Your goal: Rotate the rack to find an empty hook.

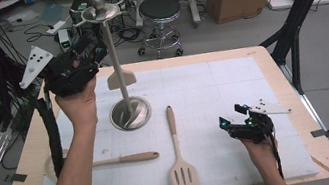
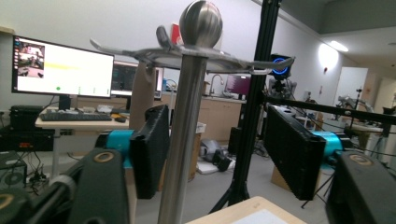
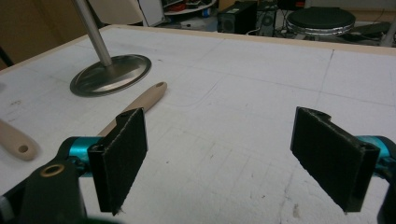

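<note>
Utensil stand: the steel utensil stand (image 1: 116,65) stood on its round base left of the table's middle, toward the far edge; its pole ran up to a hook ring and a ball knob.
Hung spatula: a beige spatula (image 1: 121,79) hung beside the pole, blade down, above the base.
My left gripper: I held my left gripper (image 2: 219,140) high at the top of the stand; its jaws stood apart with the pole between them, the pads clear of the steel.
Slotted turner: a beige slotted turner (image 1: 179,158) lay near the table's near edge, handle pointing to the far edge.
Second utensil: a wooden-handled utensil (image 1: 125,159) lay flat toward the near left corner.
My right gripper: I held my right gripper (image 1: 243,122) low toward the near right corner, jaws wide and holding nothing.
Table: a white mat covered the wooden table (image 1: 269,62).
</note>
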